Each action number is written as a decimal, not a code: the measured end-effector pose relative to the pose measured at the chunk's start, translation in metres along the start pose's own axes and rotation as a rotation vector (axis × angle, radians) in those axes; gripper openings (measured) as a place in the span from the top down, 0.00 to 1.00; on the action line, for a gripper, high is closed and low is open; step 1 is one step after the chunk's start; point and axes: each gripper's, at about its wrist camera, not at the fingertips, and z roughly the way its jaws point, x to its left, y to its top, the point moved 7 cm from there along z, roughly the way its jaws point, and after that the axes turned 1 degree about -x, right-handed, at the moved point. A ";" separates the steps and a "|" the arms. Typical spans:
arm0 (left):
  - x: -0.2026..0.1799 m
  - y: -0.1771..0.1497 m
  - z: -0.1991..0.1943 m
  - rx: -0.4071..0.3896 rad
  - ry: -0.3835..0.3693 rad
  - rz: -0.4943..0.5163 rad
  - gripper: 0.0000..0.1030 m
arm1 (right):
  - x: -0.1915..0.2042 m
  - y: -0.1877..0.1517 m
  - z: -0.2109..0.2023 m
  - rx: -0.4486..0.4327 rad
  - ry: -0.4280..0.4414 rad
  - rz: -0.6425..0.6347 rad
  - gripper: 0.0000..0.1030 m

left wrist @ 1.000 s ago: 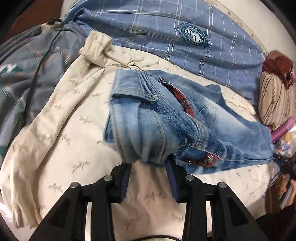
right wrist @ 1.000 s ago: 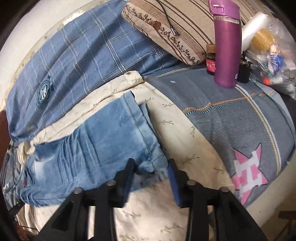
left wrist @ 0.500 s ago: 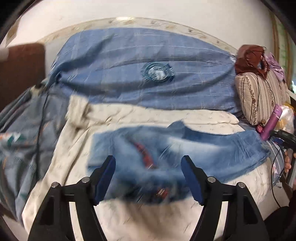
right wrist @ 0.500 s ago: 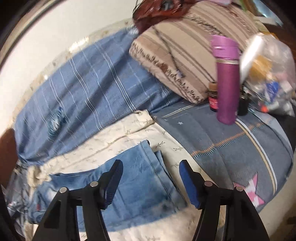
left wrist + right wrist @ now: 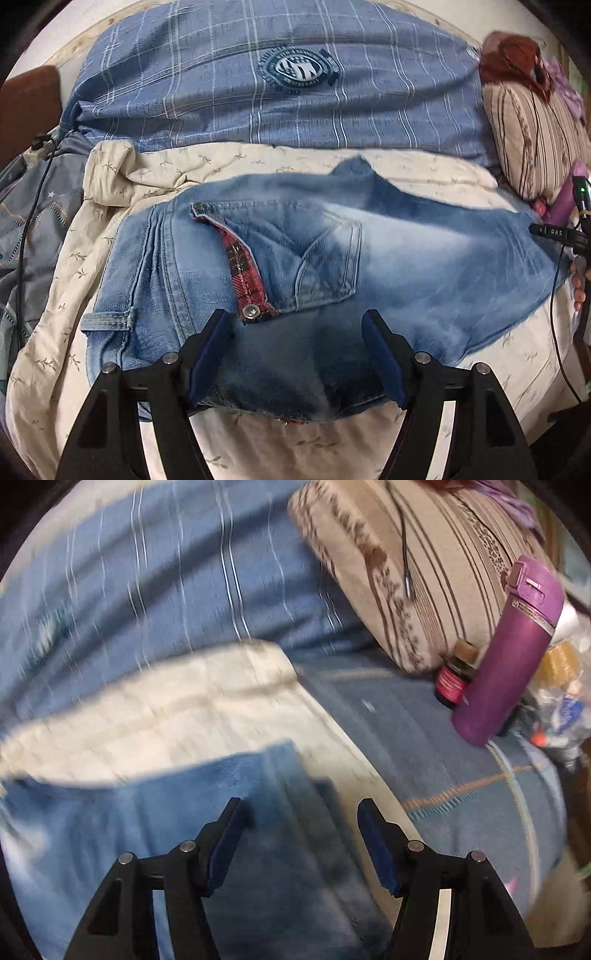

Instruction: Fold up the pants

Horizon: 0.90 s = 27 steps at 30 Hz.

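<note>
Faded blue jeans [image 5: 406, 266] lie spread flat on a cream sheet [image 5: 110, 258], waist to the left with a red plaid lining and a back pocket showing. My left gripper [image 5: 295, 321] hovers open over the waist's near edge, its pads clear of the denim. In the blurred right wrist view the leg end of the jeans [image 5: 147, 812] lies under my right gripper [image 5: 300, 806], whose jaws stand open and hold nothing.
A blue plaid blanket [image 5: 258, 92] covers the far side of the bed. At the right are a striped pillow [image 5: 424, 572], a purple bottle [image 5: 506, 657] and a small jar [image 5: 452, 679]. A black cable [image 5: 29, 206] runs down the left, and a hand [image 5: 578, 280] shows at the right edge.
Both grippers were shut on bunched denim a second ago; both have opened and let go. The jeans now lie flat, and both views have shifted across the bed.
</note>
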 end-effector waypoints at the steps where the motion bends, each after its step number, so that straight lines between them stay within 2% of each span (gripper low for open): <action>1: -0.002 -0.002 0.001 0.013 0.010 0.016 0.28 | -0.001 -0.006 0.001 0.012 -0.017 -0.018 0.36; 3: -0.007 -0.012 0.004 0.048 0.044 0.067 0.28 | -0.003 -0.014 0.001 0.036 -0.026 -0.025 0.36; 5: -0.011 -0.012 0.001 0.042 0.058 0.088 0.28 | -0.008 -0.015 -0.006 0.047 -0.047 -0.005 0.36; 7: -0.010 -0.007 -0.004 0.036 0.038 0.063 0.28 | -0.010 -0.007 -0.024 0.018 -0.073 0.030 0.35; 8: -0.006 -0.002 -0.008 0.025 0.011 0.020 0.28 | -0.005 0.001 -0.036 -0.020 -0.053 0.041 0.35; 10: 0.001 0.005 -0.015 0.005 -0.017 -0.042 0.28 | 0.017 0.019 -0.067 -0.120 0.055 0.053 0.35; 12: 0.012 0.014 -0.026 -0.043 -0.012 -0.099 0.28 | 0.054 0.031 -0.089 -0.163 0.213 0.025 0.33; 14: 0.020 0.019 -0.032 -0.077 0.002 -0.123 0.28 | 0.107 0.034 -0.104 -0.159 0.415 -0.037 0.29; 16: 0.029 0.023 -0.038 -0.103 0.027 -0.140 0.28 | 0.157 0.031 -0.109 -0.122 0.540 -0.114 0.29; 18: 0.039 0.023 -0.038 -0.100 0.073 -0.148 0.28 | 0.194 0.026 -0.108 -0.105 0.583 -0.169 0.29; 21: 0.052 0.017 -0.032 -0.060 0.101 -0.185 0.28 | 0.254 0.014 -0.098 -0.078 0.587 -0.313 0.29; 25: 0.063 0.001 -0.020 0.025 0.168 -0.191 0.28 | 0.296 -0.002 -0.085 -0.069 0.548 -0.424 0.29; 27: 0.068 -0.009 -0.008 0.091 0.169 -0.201 0.27 | 0.307 -0.001 -0.078 -0.084 0.513 -0.448 0.29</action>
